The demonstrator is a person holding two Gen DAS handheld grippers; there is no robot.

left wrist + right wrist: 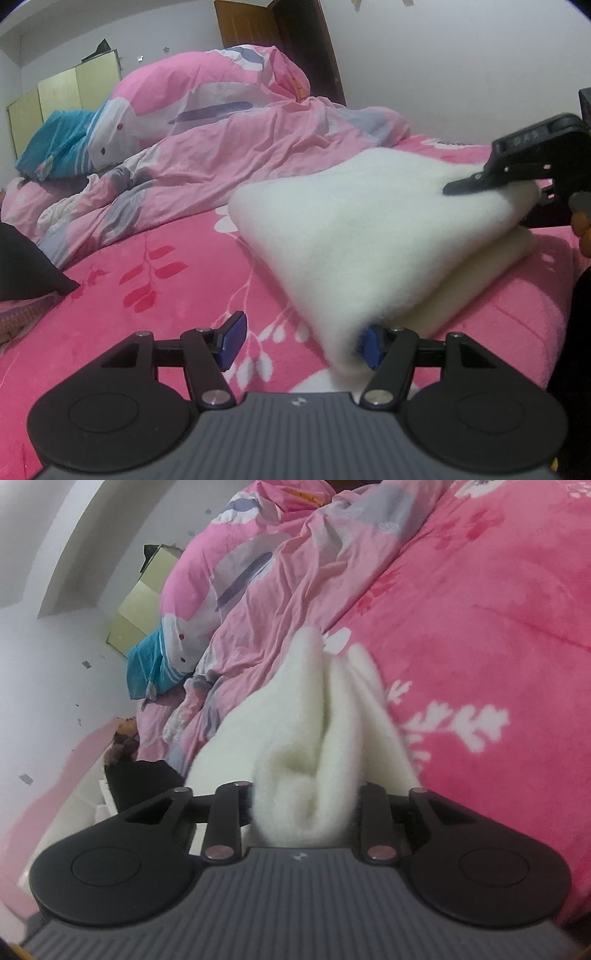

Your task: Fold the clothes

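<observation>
A thick white fuzzy garment (369, 236) lies folded in layers on the pink flowered bed sheet (166, 295). In the left wrist view my left gripper (301, 343) stands open at the garment's near corner. Its blue left pad (232, 339) is bare, and the cloth drapes over its right pad (371, 347). My right gripper (491, 181) comes in from the right and is shut on the garment's far edge, lifting the top layer. In the right wrist view the white garment (306, 738) is bunched between the fingers of my right gripper (303, 801) and hides the pads.
A crumpled pink duvet (221, 147) is heaped across the back of the bed, with a blue cloth (59, 144) at its left end. A black item (26, 269) lies at the left edge. Pale yellow cabinets (59, 92) and a brown door (280, 44) stand behind.
</observation>
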